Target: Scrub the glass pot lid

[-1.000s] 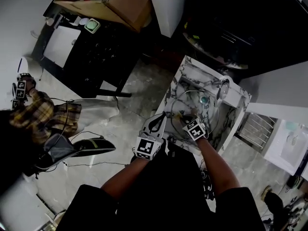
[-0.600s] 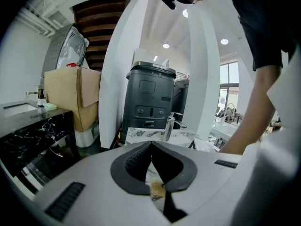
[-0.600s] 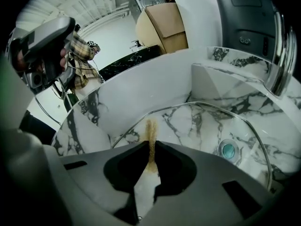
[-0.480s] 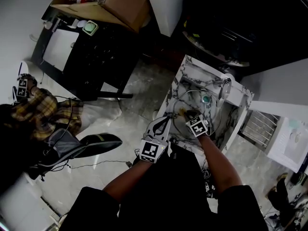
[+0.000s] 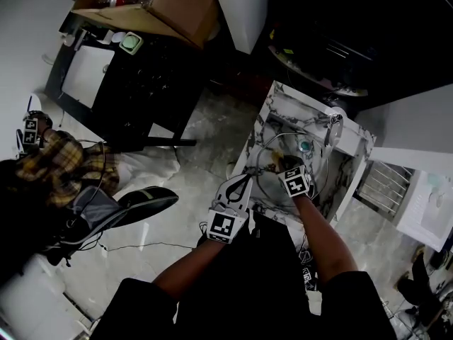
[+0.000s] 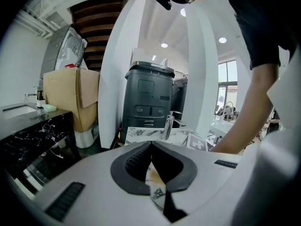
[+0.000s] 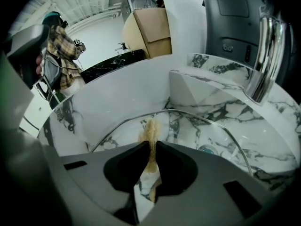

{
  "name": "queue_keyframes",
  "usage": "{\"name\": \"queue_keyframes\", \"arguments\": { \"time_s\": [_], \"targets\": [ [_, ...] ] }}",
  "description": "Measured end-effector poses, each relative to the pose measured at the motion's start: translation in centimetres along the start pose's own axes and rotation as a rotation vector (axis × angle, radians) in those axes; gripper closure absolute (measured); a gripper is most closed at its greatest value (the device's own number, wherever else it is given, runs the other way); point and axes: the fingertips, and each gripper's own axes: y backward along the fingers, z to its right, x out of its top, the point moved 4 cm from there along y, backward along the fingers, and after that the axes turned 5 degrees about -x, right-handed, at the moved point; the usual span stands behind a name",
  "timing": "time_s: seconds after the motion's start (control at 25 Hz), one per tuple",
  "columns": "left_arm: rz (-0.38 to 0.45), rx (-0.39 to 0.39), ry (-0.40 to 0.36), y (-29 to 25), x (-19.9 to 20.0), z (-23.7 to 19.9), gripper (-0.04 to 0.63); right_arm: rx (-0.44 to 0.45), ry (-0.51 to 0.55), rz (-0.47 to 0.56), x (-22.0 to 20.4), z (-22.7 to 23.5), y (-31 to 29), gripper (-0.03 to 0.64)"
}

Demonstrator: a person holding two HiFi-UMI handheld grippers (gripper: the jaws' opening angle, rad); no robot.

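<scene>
- The left gripper [image 5: 243,183] rests at the near-left edge of the marble sink [image 5: 265,112]; its jaws are pressed together with nothing between them, so I judge that it does not steady anything now
- The glass pot lid [image 7: 183,126] lies inside the sink basin, and its metal rim curves just in front of the right gripper
- The right gripper [image 7: 151,147] has its jaws closed on a small yellow-brown scrubber [image 7: 150,131], whose free end touches the glass near the rim
- To scrub well, I think the scrubber should stay flat on the glass and move in short strokes along the rim; the lid is loose and may slide, so the left gripper could press on its near edge
- The drain [image 5: 304,146] sits beyond the lid, and the chrome faucet [image 7: 263,55] stands at the far right of the basin; a long stroke to that side may hit it
- Around, another person in a plaid sleeve [image 5: 53,165] is far to the left, a black table [image 5: 134,76] and a cardboard box [image 5: 152,2] are behind, well apart from the sink, so they do not hinder the work
</scene>
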Motion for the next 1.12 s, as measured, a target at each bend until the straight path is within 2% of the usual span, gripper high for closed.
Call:
{"name": "queue_keyframes", "arguments": {
  "time_s": [0.24, 0.72, 1.12],
  "targets": [
    [0.008, 0.003, 0.031, 0.0, -0.1, 0.0, 0.580, -0.037, -0.066, 0.020, 0.3, 1.1, 0.0, 0.561],
    [-0.005, -0.030, 0.033, -0.7, 0.3, 0.5, 0.580, -0.119, -0.168, 0.057, 0.0, 4.6, 0.1, 0.561],
    [-0.009, -0.061, 0.027, -0.9, 0.3, 1.3, 0.580, -0.257, -0.296, 0.056, -1.8, 8.3, 2.1, 0.560]
  ]
}}
